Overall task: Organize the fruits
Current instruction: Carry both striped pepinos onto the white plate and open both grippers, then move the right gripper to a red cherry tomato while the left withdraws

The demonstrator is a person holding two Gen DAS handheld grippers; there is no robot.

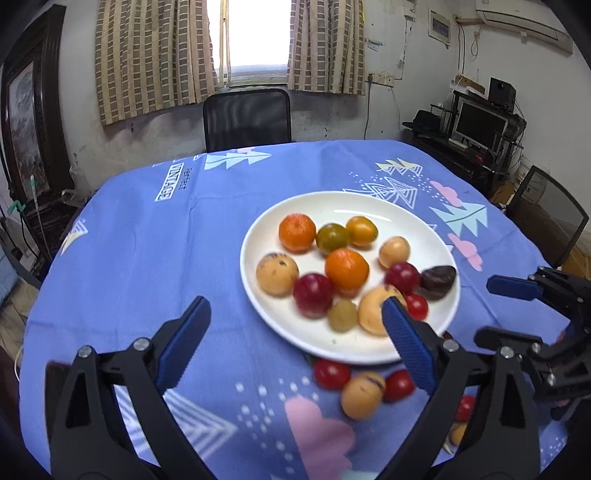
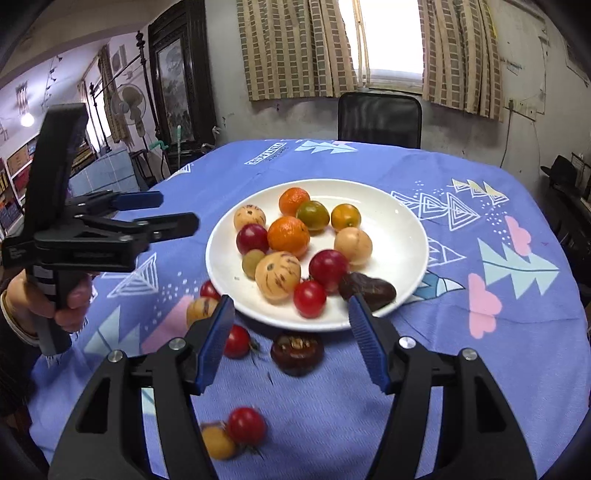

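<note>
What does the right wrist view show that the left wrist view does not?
Only the right wrist view shows the hand holding the left gripper, a fan, and a dark fruit on the cloth below the plate. Only the left wrist view shows a monitor and an air conditioner. Both show the plate of fruit, loose tomatoes, the chair and both grippers open, the right gripper included.
</note>
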